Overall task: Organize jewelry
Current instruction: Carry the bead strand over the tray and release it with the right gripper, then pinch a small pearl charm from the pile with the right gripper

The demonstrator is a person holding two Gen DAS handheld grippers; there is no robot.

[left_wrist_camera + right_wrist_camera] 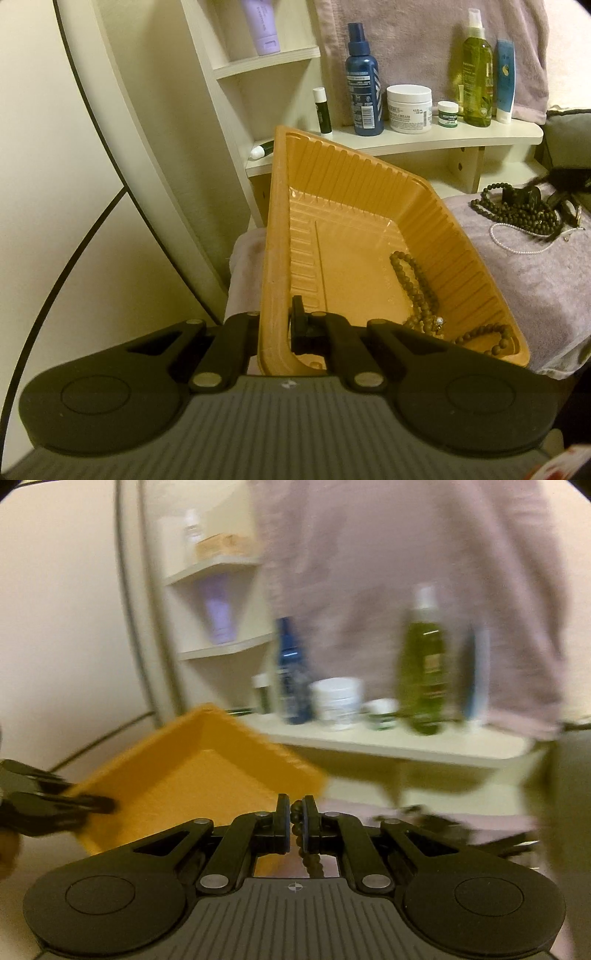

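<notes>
My left gripper (275, 325) is shut on the near left rim of an orange plastic tray (351, 192), which is tilted up off the grey towel. A brown bead necklace (421, 291) lies inside the tray at its lower right. A heap of dark beads (517, 210) and a white pearl strand (517, 243) lie on the towel at right. In the blurred right wrist view, my right gripper (295, 825) is shut on a dark bead strand (312, 864) that hangs below the fingers. The tray (192, 775) sits left of it, with the left gripper (66, 805) on its edge.
A cream shelf (406, 142) behind the tray holds a blue spray bottle (364, 81), a white cream jar (409, 109), a small green jar (448, 114), a green bottle (477, 74) and a lip balm (322, 110). A grey towel (535, 288) covers the surface. A wall stands at left.
</notes>
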